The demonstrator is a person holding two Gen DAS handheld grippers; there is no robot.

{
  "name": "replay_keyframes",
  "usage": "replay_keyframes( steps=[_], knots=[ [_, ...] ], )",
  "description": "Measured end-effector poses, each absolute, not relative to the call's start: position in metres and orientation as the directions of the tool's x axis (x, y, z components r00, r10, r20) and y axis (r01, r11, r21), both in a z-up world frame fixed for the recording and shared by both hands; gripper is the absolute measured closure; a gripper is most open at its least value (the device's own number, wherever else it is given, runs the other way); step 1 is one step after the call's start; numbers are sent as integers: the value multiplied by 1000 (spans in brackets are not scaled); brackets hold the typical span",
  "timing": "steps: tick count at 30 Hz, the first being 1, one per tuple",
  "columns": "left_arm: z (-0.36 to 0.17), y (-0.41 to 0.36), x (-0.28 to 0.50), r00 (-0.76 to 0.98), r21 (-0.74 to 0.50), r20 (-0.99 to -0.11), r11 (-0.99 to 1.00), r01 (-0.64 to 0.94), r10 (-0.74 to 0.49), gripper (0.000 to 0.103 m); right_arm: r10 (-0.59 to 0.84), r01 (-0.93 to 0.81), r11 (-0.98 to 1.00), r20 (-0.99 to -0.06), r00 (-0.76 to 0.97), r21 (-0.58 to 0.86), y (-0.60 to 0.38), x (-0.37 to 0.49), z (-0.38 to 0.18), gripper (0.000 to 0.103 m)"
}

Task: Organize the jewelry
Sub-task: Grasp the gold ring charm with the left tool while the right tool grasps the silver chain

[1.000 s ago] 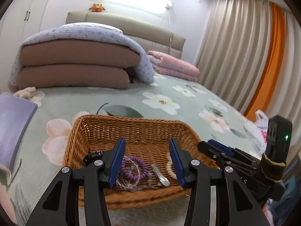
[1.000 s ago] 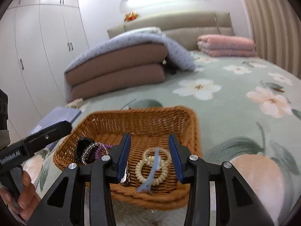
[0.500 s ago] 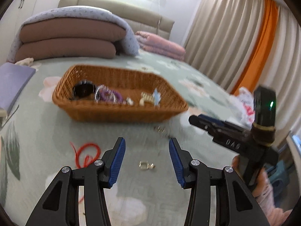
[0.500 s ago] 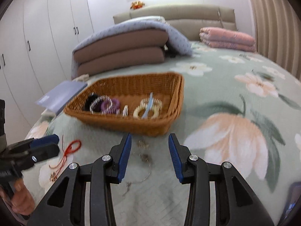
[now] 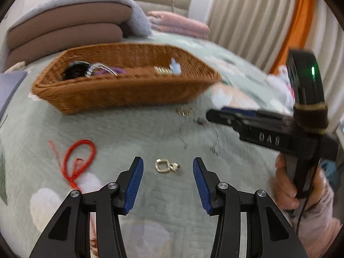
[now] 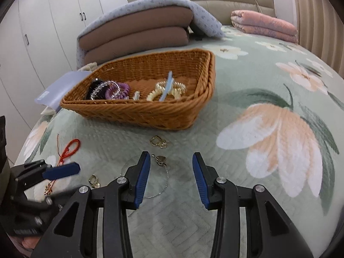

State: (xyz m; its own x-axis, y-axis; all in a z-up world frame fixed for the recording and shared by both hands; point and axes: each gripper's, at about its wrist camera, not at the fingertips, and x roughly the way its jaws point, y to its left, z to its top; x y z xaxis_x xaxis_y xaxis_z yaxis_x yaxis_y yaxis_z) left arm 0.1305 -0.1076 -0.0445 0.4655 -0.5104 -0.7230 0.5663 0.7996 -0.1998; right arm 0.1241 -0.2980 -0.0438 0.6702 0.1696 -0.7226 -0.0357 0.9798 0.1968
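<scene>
Both of my claws are spread wide and hold nothing. My left gripper [image 5: 167,185] hangs over the bedspread [image 6: 247,172] on the near side of the wicker basket [image 6: 150,116], with a small gold clasp [image 5: 166,166] lying on the fabric just ahead of the gap between its blue pads [image 5: 134,185]. My right gripper [image 6: 168,177] is also on the near side of the basket, over a thin silver chain [image 6: 165,185] with a heart pendant [image 6: 161,160]. A second gold clasp [image 6: 159,142] lies between that pendant and the basket wall. A red cord [image 6: 68,148] lies near the basket's left corner. Inside the basket sit a black watch [image 6: 94,88], purple beads [image 6: 122,90], cream bracelets [image 6: 169,89] and what looks like a pale blue clip [image 6: 167,86], though motion blur in the left view leaves me unsure.
</scene>
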Motion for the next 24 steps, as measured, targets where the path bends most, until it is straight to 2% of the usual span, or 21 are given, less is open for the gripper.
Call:
replay_keyframes(
  steps=[3,5,10,18,20,21,23,24],
  knots=[
    [-51,-116,132,462,-158,-754,812,562,-467,54,178,-38,978,-739,650,203,-298,129,-49,59],
    [-51,-116,132,473,-147,-754,819,555,-456,59,174,-44,981,-749,640,190,-294,132,-51,59],
    [-51,-112,135,485,-143,-756,833,535,-441,76,142,-62,989,-766,627,132,-283,137,-55,59],
    [-52,-109,134,480,-143,-759,832,537,-440,77,76,-82,996,-781,620,32,-268,144,-58,59],
    [-52,-111,132,489,-126,-758,833,539,-431,77,73,-101,995,-777,626,12,-262,143,-57,70],
    [-52,-113,133,492,-122,-758,833,539,-429,77,82,-118,993,-774,627,10,-259,142,-57,81],
    [-52,-115,131,496,-112,-755,831,545,-428,82,70,-126,992,-769,635,-13,-255,139,-56,88],
    [-52,-115,130,501,-106,-754,831,546,-425,89,69,-131,991,-766,639,-20,-253,138,-56,91]
  ],
)
